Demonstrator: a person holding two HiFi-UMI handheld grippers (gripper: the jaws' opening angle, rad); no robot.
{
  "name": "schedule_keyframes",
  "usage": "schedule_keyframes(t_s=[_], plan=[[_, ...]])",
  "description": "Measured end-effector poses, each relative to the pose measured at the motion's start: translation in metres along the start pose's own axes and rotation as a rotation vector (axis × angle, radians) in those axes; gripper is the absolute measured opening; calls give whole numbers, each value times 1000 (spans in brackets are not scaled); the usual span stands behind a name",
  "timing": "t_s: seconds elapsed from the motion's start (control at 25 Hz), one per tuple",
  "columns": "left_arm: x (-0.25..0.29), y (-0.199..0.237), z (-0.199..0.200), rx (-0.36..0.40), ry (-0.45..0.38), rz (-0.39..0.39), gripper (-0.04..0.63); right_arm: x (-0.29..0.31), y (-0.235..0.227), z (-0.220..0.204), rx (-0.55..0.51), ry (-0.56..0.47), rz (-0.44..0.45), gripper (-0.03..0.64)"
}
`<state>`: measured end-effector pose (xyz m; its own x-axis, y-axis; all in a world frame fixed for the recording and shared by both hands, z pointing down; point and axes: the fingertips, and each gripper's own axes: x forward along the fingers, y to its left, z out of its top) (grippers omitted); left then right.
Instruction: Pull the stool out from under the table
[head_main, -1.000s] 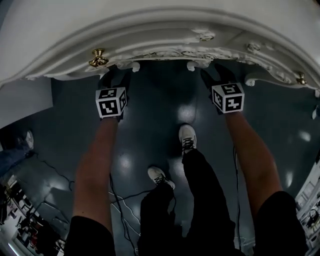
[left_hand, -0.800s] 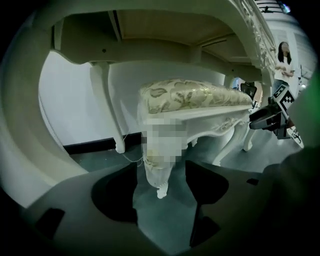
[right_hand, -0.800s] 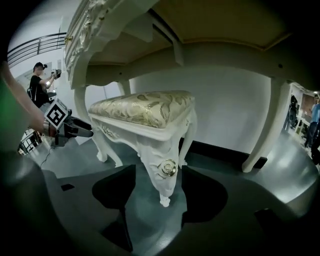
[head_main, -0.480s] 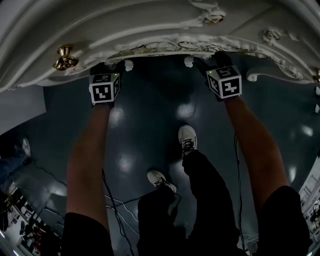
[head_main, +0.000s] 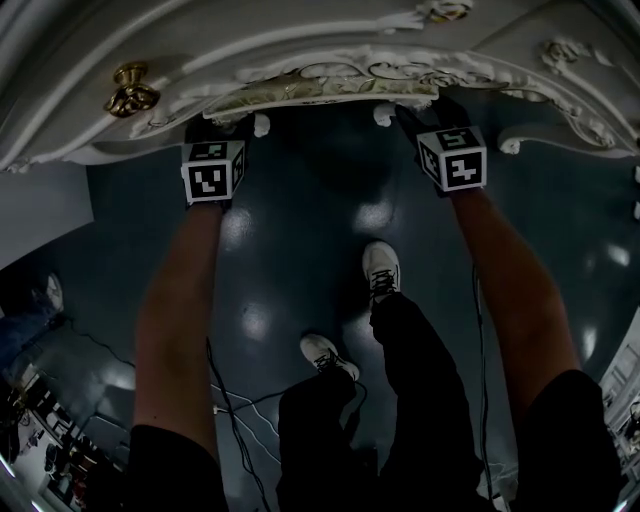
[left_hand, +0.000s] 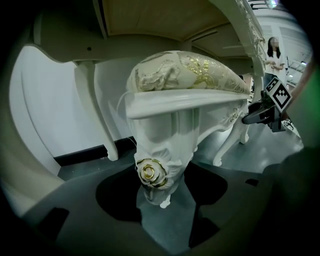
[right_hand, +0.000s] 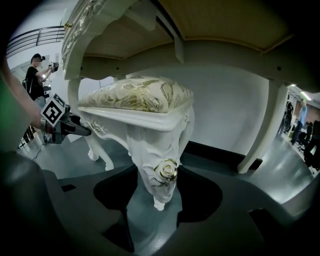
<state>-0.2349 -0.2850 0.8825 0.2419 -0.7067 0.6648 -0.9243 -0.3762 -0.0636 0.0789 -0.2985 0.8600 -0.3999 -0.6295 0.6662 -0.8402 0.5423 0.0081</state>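
Observation:
A white carved stool (head_main: 320, 85) with a cream-and-gold cushion stands under the white table (head_main: 300, 40). My left gripper (head_main: 215, 135) reaches under the table edge at the stool's left front leg (left_hand: 160, 150), which has a gold rose. That leg stands between the jaws of the left gripper (left_hand: 167, 200), with dark gaps on both sides. My right gripper (head_main: 435, 115) does the same at the right front leg (right_hand: 157, 150), which sits between the jaws of the right gripper (right_hand: 160, 200). Both pairs of jaws have just been closing a little around the legs.
A brass knob (head_main: 130, 88) sits on the table front at the left. The table's own legs (left_hand: 95, 100) (right_hand: 260, 135) stand behind the stool near a white wall. The person's feet (head_main: 380, 270) and cables (head_main: 230, 400) are on the dark glossy floor. Bystanders (right_hand: 37, 75) stand far off.
Both grippers have sunk and slid further under the table edge. More of the stool's cushion edge shows in the head view now.

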Motion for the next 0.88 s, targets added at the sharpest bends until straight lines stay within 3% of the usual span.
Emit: schedule_keyframes(t_s=[0.48, 0.72, 0.88], plan=[[-44, -24, -43, -12, 65, -16, 278, -41, 34, -40, -11, 39, -4, 256], [-133, -80, -121, 4, 73, -21, 278, -125, 103, -126, 1, 44, -7, 252], [-145, -88, -133, 9, 78, -28, 278, -135, 111, -140, 13, 51, -13, 252]])
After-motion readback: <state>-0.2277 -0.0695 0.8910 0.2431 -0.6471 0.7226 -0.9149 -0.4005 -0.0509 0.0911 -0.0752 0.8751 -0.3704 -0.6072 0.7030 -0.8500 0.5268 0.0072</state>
